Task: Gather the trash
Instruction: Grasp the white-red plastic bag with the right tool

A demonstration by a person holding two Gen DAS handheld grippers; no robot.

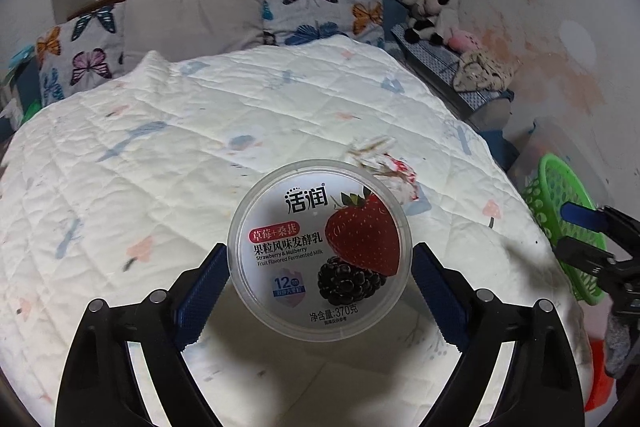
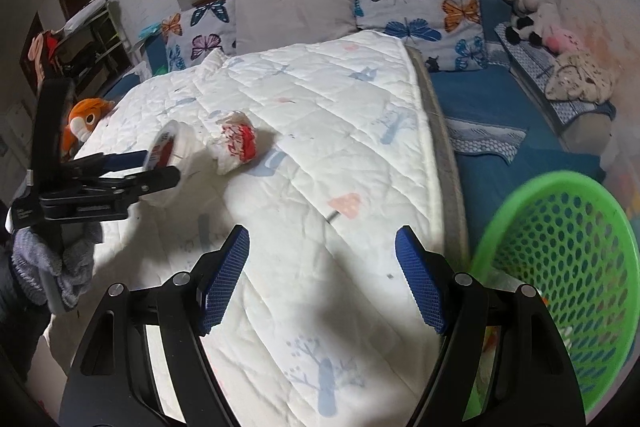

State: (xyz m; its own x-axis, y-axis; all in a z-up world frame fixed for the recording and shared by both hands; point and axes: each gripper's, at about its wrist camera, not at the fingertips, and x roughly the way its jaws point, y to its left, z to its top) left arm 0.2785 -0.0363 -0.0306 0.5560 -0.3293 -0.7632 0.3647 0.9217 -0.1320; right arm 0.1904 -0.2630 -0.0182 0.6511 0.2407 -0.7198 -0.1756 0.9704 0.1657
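My left gripper (image 1: 320,255) is shut on a round yogurt tub (image 1: 319,251) with a strawberry and mulberry lid, held above the white quilt (image 1: 160,131). The right wrist view shows the same tub (image 2: 170,151) clamped in the left gripper (image 2: 160,167) at the left. A crumpled white and red wrapper (image 2: 234,143) lies on the quilt just beyond the tub; it also shows in the left wrist view (image 1: 396,167). My right gripper (image 2: 322,267) is open and empty over the quilt's near right part. A green mesh basket (image 2: 560,267) stands to its right, off the bed edge.
Butterfly pillows (image 2: 420,11) and a grey pillow (image 2: 296,7) line the headboard. Plush toys (image 2: 528,11) and a folded cloth sit on the blue bedding (image 2: 500,107) at right. An orange plush (image 2: 82,123) lies at the bed's left edge. A shelf (image 2: 88,43) stands far left.
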